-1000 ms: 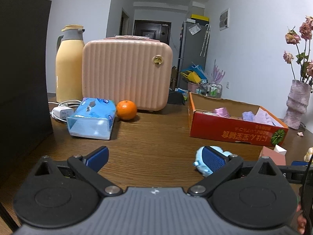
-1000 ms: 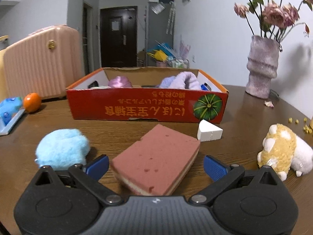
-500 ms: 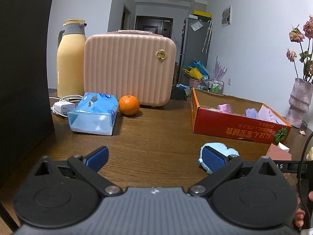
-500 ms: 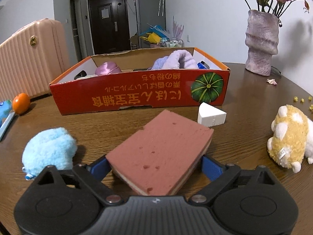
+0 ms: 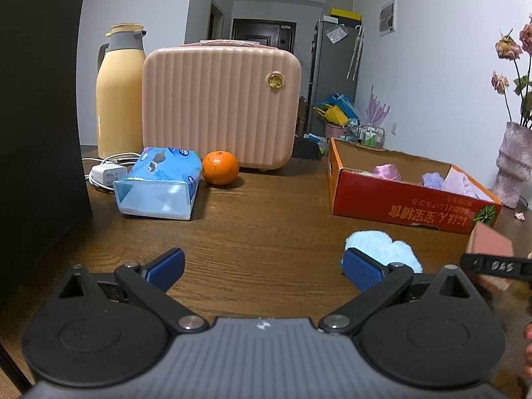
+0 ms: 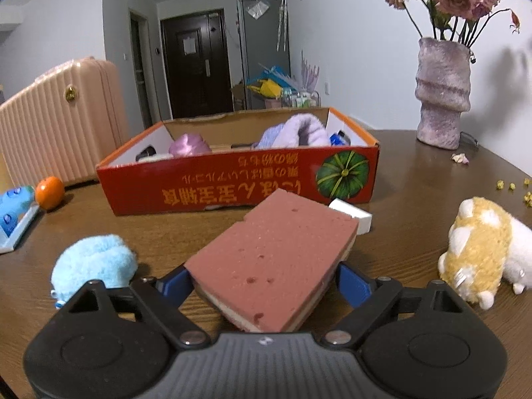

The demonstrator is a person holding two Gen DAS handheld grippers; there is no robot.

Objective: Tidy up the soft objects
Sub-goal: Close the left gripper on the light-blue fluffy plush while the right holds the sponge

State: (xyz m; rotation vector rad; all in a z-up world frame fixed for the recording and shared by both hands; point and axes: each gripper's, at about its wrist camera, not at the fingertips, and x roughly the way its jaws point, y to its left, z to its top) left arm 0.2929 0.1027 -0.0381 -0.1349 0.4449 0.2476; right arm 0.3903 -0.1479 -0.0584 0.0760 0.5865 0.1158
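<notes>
My right gripper point(image 6: 266, 281) is shut on a pink sponge point(image 6: 272, 256) and holds it lifted, tilted, in front of the red cardboard box point(image 6: 239, 186). The box holds a pink silky item point(image 6: 188, 144) and a lilac towel point(image 6: 296, 131). A blue fluffy toy point(image 6: 94, 262) lies on the table to the left, a yellow-and-white plush point(image 6: 478, 246) to the right. My left gripper point(image 5: 262, 266) is open and empty above the table; the blue toy point(image 5: 382, 244) sits by its right finger. The sponge point(image 5: 488, 246) and box point(image 5: 409, 199) show at right.
A white wedge sponge point(image 6: 352, 216) lies behind the pink sponge. A tissue pack point(image 5: 159, 181), an orange point(image 5: 220, 167), a pink case point(image 5: 219, 106), a yellow thermos point(image 5: 119, 89) and a charger point(image 5: 108, 174) stand at the back left. A vase point(image 6: 442, 93) stands at the back right.
My right gripper has closed on the pink sponge and lifted it off the table. My left gripper has drifted slightly and stayed open.
</notes>
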